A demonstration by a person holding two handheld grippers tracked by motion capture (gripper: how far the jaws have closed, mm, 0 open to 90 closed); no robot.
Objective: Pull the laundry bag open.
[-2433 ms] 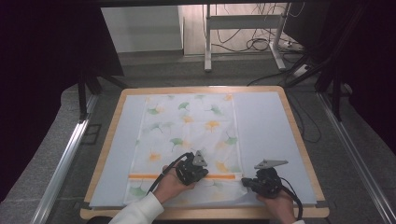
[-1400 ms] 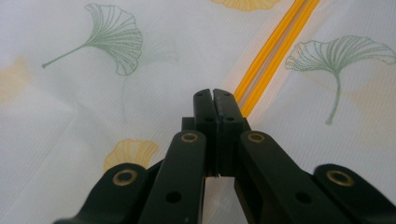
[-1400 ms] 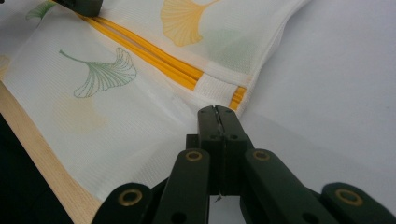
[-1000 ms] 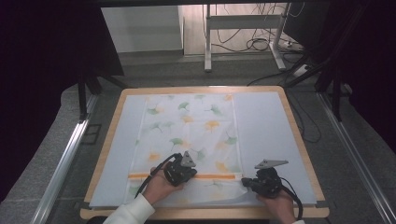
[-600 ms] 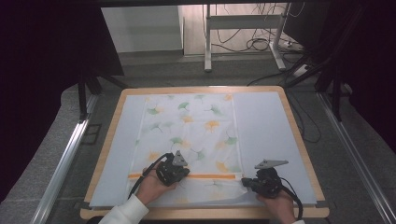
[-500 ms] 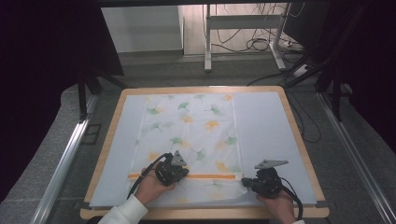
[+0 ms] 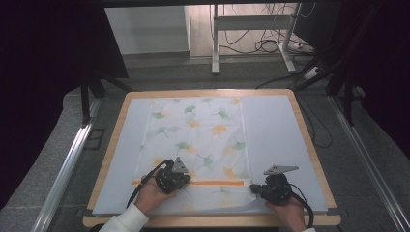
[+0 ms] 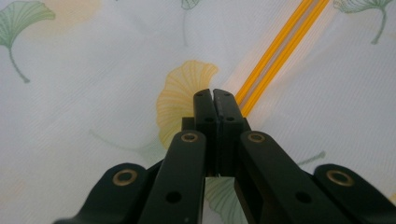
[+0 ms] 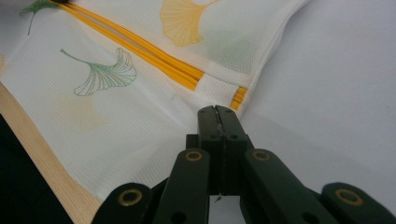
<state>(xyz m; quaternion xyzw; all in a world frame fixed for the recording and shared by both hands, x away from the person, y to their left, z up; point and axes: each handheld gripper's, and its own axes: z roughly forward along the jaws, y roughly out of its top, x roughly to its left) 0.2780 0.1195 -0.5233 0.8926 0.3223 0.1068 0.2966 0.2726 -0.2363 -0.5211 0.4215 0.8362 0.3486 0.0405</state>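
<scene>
A white mesh bag point(image 7: 203, 140) printed with green and yellow leaves lies flat on a pale mat point(image 7: 275, 125). An orange zipper point(image 7: 217, 182) crosses it near the front. My left gripper point(image 7: 174, 176) rests on the bag at the zipper's left part. In the left gripper view it point(image 8: 214, 93) is shut, with the zipper point(image 8: 275, 46) running under its right jaw. Whether anything is pinched there I cannot tell. My right gripper point(image 7: 263, 189) sits at the bag's right edge. It point(image 9: 217, 109) is shut on the cloth just below the zipper's white end tab point(image 9: 217, 88).
The mat lies on a wooden table with a raised rim point(image 7: 312, 150). Bare mat lies on both sides of the bag. The table's front edge point(image 9: 51, 172) is close behind my right gripper. Beyond the table are a grey floor, metal rails point(image 7: 63, 169) and cables.
My left gripper has slid leftward along the orange zipper, staying shut. My right gripper has held its place at the bag's right edge.
</scene>
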